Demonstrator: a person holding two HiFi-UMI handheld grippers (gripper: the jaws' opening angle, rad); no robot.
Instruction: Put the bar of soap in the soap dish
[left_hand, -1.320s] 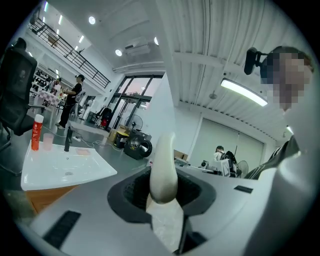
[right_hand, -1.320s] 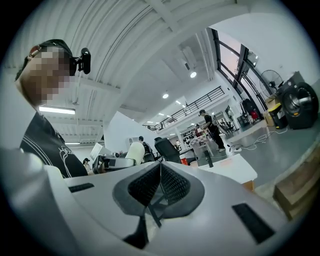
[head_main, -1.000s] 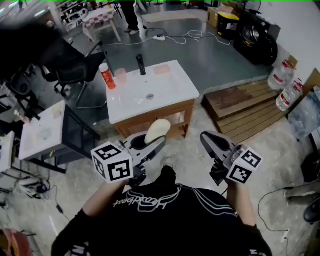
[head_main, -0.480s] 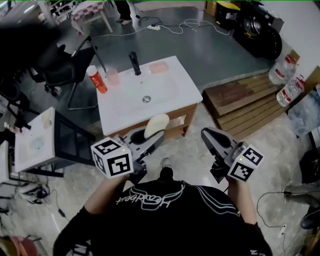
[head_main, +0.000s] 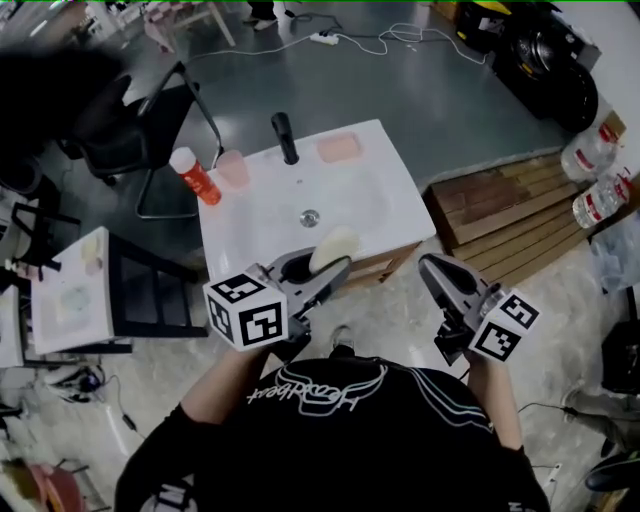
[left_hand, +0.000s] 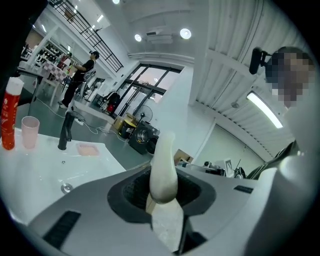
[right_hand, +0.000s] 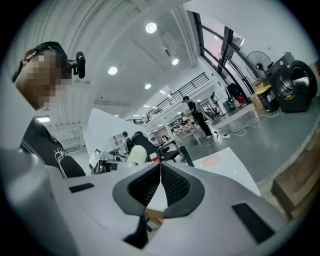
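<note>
Left gripper (head_main: 325, 275): ribbed dark fingers (left_hand: 134, 190) partly spread, clamped on a smooth cream oval soap bar (head_main: 334, 244), by the front edge of the glossy white tabletop (head_main: 400, 215). Flat pink rounded-rectangle soap dish (head_main: 338, 148) at the back, beside the black tap (head_main: 286, 138). Right gripper (head_main: 432, 268): fingers pressed together, empty.
</note>
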